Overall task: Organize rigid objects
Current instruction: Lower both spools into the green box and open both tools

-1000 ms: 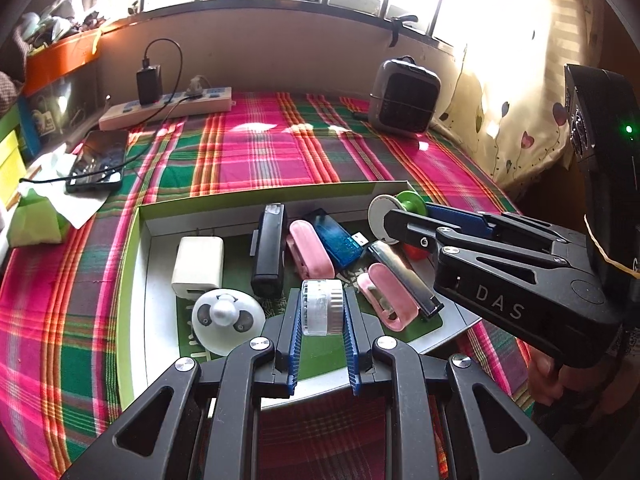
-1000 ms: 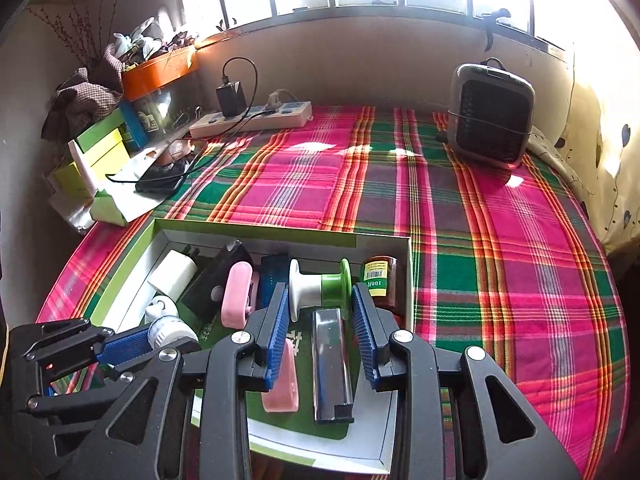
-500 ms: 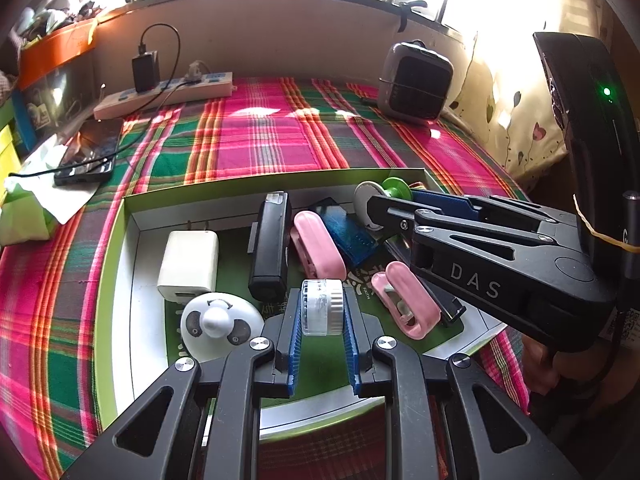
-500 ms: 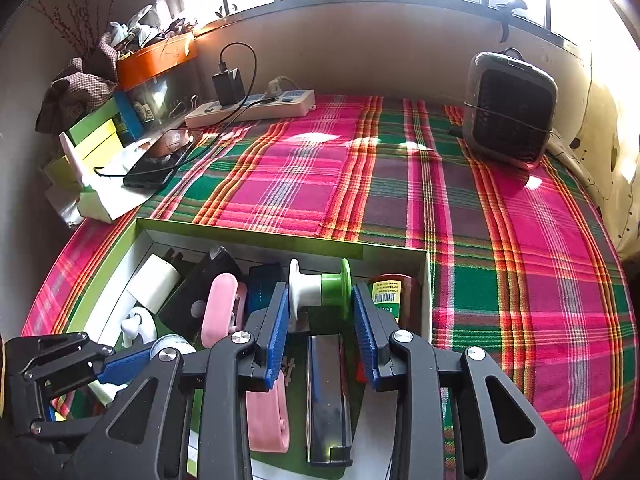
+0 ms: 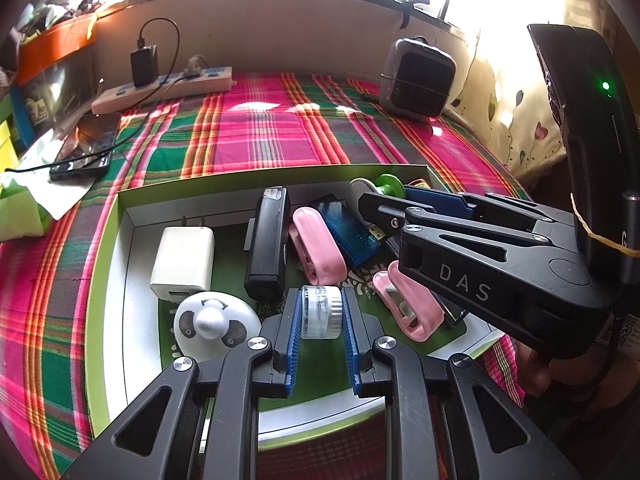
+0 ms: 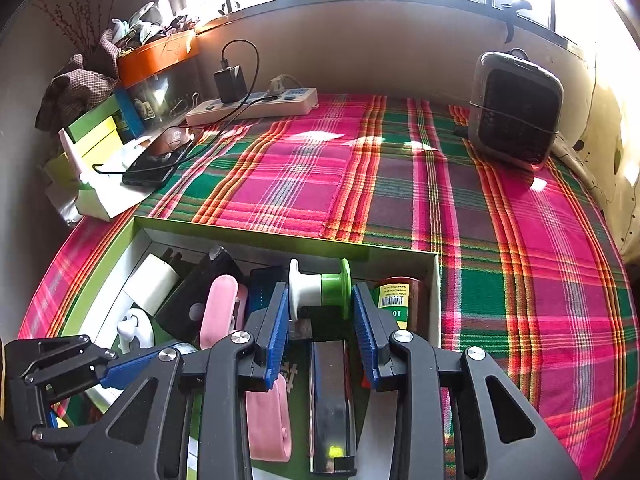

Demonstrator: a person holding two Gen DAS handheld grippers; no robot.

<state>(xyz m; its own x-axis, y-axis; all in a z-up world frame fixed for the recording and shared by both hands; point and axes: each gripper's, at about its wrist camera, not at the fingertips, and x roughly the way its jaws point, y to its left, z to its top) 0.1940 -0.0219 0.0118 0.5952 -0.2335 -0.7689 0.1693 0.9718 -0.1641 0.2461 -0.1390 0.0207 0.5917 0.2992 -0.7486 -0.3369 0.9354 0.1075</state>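
Observation:
My left gripper is shut on a small clear round jar, held low over the near part of a green-rimmed box. In the box lie a white charger, a black device, two pink clips, a blue stick and a panda-face disc. My right gripper is open, its blue pads flanking a white and green spool at the box's far wall. Whether they touch it I cannot tell. A dark metal bar lies below it.
A brown labelled jar stands in the box's right corner. On the plaid cloth behind are a power strip with a charger, a phone on paper at the left, and a grey heater at the back right.
Both grippers have moved forward and lower over the box. The right one has advanced until the spool sits between its fingertips. The left one still holds the jar.

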